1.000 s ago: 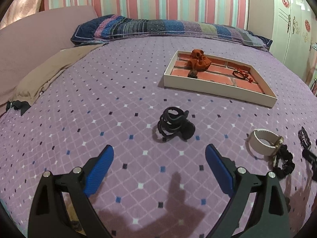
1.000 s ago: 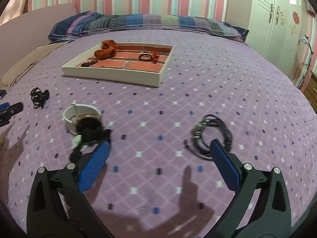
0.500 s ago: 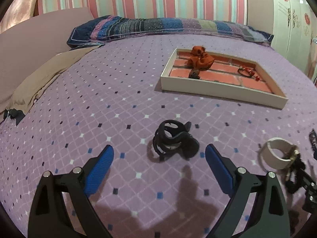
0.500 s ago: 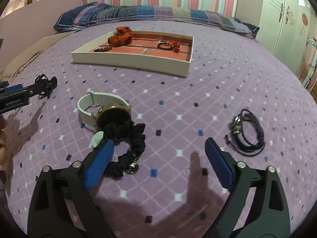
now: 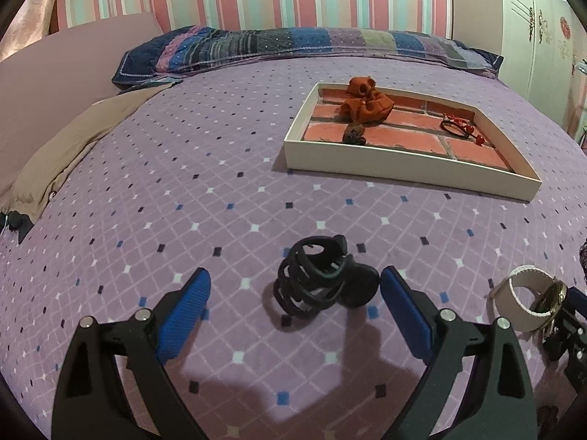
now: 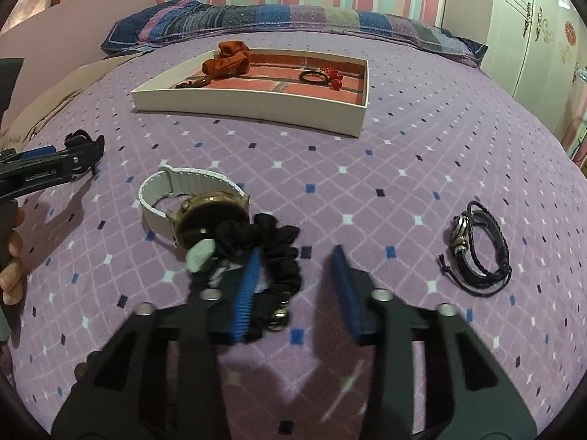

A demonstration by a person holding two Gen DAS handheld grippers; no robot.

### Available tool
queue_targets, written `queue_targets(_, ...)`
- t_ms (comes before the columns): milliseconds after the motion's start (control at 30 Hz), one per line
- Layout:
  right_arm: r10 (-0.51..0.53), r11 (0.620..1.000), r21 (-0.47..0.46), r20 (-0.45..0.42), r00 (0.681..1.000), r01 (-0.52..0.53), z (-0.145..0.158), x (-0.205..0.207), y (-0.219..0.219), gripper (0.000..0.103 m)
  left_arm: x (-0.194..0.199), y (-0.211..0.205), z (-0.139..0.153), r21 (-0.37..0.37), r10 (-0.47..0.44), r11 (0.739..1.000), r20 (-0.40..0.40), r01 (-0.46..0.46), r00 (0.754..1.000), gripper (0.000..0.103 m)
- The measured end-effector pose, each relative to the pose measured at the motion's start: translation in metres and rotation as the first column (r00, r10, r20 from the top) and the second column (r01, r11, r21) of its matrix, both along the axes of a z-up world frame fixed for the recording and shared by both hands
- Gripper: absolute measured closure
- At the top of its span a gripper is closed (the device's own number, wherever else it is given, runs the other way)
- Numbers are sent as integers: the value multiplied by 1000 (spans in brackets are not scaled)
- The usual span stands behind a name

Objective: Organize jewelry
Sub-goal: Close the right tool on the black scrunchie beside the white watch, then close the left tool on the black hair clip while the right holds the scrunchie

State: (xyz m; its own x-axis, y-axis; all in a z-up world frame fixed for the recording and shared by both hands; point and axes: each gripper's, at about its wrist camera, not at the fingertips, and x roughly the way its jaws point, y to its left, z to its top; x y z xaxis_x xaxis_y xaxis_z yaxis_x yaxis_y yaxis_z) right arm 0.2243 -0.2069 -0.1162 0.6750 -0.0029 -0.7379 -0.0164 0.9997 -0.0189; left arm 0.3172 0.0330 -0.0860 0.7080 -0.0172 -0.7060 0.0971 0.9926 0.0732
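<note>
A black hair claw [image 5: 323,278] lies on the purple bedspread between the fingers of my left gripper [image 5: 293,275], which is open and clear of it. My right gripper [image 6: 297,253] is closing over a black scrunchie [image 6: 279,253]. Its left pad [image 6: 249,286] lies against the fabric while the right pad stands apart. A white-strapped gold watch [image 6: 194,198] touches the scrunchie. The white tray [image 5: 403,163] with a brick-pattern floor sits further back and holds an orange scrunchie [image 5: 365,104], a red-beaded hair tie [image 5: 458,128] and a small brown clip [image 5: 354,134].
A black braided bracelet [image 6: 477,249] lies to the right of the right gripper. Striped pillows [image 5: 293,47] and a tan cloth [image 5: 73,139] lie at the bed's head and left side. A person's hand [image 6: 11,256] shows at the left edge. A cupboard [image 6: 532,29] stands on the right.
The left gripper came forward and down until the hair claw sits between its fingers. The right gripper swung left from the bracelet to the black scrunchie, and its jaws narrowed sharply.
</note>
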Motion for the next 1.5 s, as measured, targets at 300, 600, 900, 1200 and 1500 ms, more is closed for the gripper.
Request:
queue_targets(300, 10, 1000, 15, 17, 1000, -10, 2, 0, -5, 88, 11, 0, -9, -15, -8, 1000, -38, 8, 999, 11)
queue_targets(600, 11, 999, 30, 16, 1000, -12, 4, 2, -10, 89, 16, 2, -10, -69, -49, 997, -66, 44, 997, 32)
queue_targets(900, 12, 999, 45, 12, 1000, -13, 5, 3, -16, 89, 19, -4, -5, -80, -67, 995, -48, 63, 997, 49)
queue_targets(1200, 3, 999, 47, 16, 1000, -4, 6, 3, -20, 90, 15, -7, -1, -55, -64, 997, -19, 62, 998, 49)
queue_targets(1500, -18, 999, 48, 46, 999, 15, 23, 15, -30, 90, 13, -13, 14, -40, -64, 997, 17, 64, 998, 49)
